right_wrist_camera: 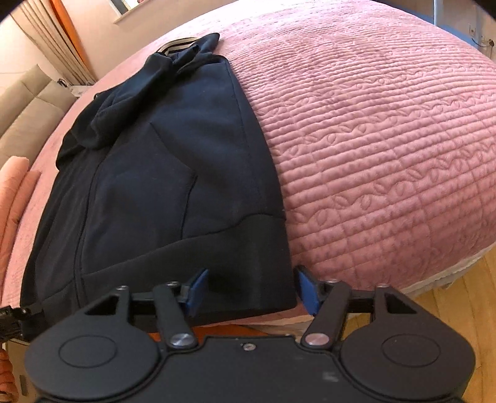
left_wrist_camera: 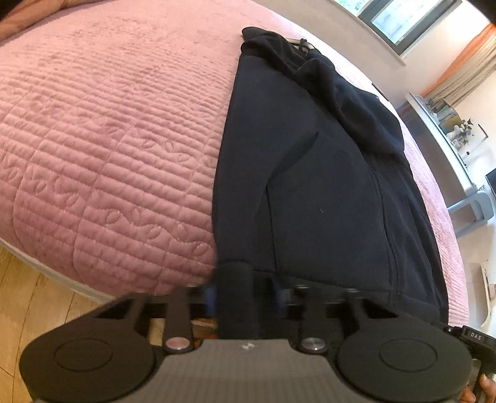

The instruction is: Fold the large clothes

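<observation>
A dark navy hoodie (left_wrist_camera: 310,186) (right_wrist_camera: 161,186) lies flat on a pink quilted bedspread (left_wrist_camera: 108,139) (right_wrist_camera: 372,139), its hood (left_wrist_camera: 279,52) (right_wrist_camera: 173,62) bunched at the far end and its hem near the bed's front edge. At the hem's left corner, my left gripper (left_wrist_camera: 245,294) is shut on a rolled bit of the dark fabric, slightly blurred. My right gripper (right_wrist_camera: 251,293) straddles the hem's right corner. Its blue pads (right_wrist_camera: 197,291) stand wide apart with the fabric between them, not squeezed.
Wooden floor (left_wrist_camera: 31,294) (right_wrist_camera: 449,294) shows below the bed's edge. A window (left_wrist_camera: 403,18) and a cluttered shelf (left_wrist_camera: 446,130) lie beyond the bed. A beige padded panel (right_wrist_camera: 28,108) and an orange-pink cushion (right_wrist_camera: 15,186) sit left. A hand (left_wrist_camera: 486,384) holds the other gripper.
</observation>
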Demonstrator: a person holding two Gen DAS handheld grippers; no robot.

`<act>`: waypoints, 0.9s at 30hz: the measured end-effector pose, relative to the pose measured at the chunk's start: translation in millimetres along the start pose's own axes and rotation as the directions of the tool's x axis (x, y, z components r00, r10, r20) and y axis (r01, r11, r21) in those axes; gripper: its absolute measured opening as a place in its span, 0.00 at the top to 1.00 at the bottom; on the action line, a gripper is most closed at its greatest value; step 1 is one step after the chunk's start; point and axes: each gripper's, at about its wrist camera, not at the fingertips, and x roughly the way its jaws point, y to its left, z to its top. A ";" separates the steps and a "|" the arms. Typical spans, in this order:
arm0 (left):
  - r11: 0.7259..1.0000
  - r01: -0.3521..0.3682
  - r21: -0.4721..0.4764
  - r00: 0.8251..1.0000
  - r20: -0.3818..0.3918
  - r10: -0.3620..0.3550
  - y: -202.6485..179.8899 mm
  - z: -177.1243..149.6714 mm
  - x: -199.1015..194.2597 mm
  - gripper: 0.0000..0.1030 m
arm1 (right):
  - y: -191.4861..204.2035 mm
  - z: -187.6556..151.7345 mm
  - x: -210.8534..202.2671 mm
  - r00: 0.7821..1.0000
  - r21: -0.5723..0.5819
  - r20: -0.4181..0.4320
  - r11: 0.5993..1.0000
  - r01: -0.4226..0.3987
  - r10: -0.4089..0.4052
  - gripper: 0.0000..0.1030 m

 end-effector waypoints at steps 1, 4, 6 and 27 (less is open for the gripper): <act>1.000 0.013 0.005 1.000 0.012 -0.013 -0.7 0.0 -1.7 0.92 | 0.5 -1.2 -1.2 1.000 0.009 0.009 1.000 -0.009 0.009 0.73; 0.999 0.032 -0.022 0.999 0.037 -0.031 2.1 2.0 -9.0 0.93 | 4.2 -0.6 -8.4 0.999 0.031 0.041 0.999 -0.030 0.029 0.88; 0.997 0.065 -0.044 0.996 0.063 -0.062 2.7 3.7 -16.7 0.93 | 6.0 2.6 -17.9 0.996 0.048 0.075 0.997 -0.054 0.050 0.88; 0.976 0.217 0.011 0.934 0.288 -0.211 -45.6 136.2 41.1 0.93 | 46.1 143.7 26.1 0.970 -0.022 0.230 0.997 -0.072 0.075 0.91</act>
